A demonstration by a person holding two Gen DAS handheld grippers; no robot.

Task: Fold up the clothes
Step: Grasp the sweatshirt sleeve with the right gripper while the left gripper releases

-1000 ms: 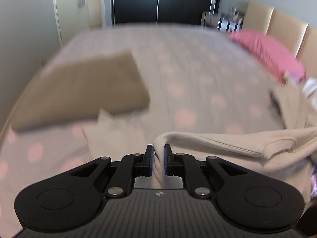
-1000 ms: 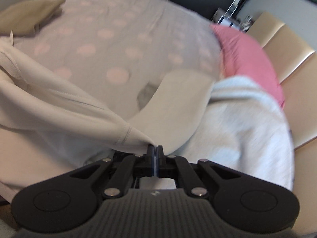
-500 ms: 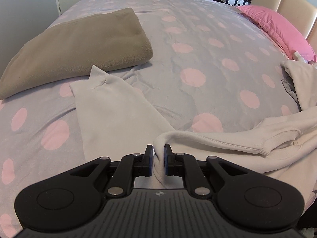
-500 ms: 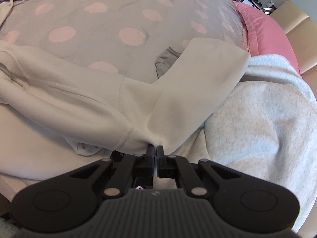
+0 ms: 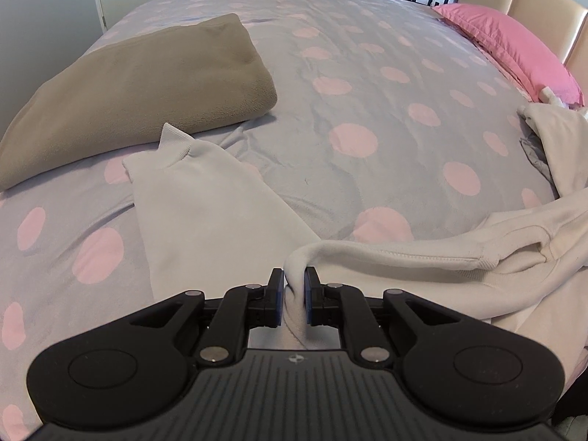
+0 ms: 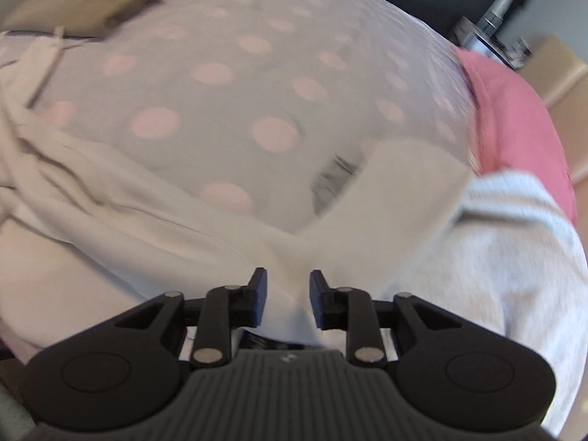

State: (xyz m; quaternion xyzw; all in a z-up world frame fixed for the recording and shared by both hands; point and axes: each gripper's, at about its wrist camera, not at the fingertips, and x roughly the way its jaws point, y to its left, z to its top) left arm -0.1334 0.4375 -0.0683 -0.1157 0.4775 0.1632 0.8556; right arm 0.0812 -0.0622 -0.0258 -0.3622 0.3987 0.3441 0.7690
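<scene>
Soft matt cotton-like cream sweatshirt (image 5: 422,257); fuzzy brown fleece blanket (image 5: 139,84); smooth dotted cloth bedcover (image 5: 349,84); matt black plastic tongs (image 5: 294,286).

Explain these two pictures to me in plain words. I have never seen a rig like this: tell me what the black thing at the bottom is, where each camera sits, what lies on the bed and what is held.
No robot here: a person holds a two-finger gripper in each hand, each carrying a forward-looking fisheye camera. The left gripper pinches a fold of a cream sweatshirt. The right gripper is opening, with the cloth between its jaws but no longer pinched. The spotted bedspread also bears a folded brown blanket, a pink pillow and a light grey garment.
</scene>
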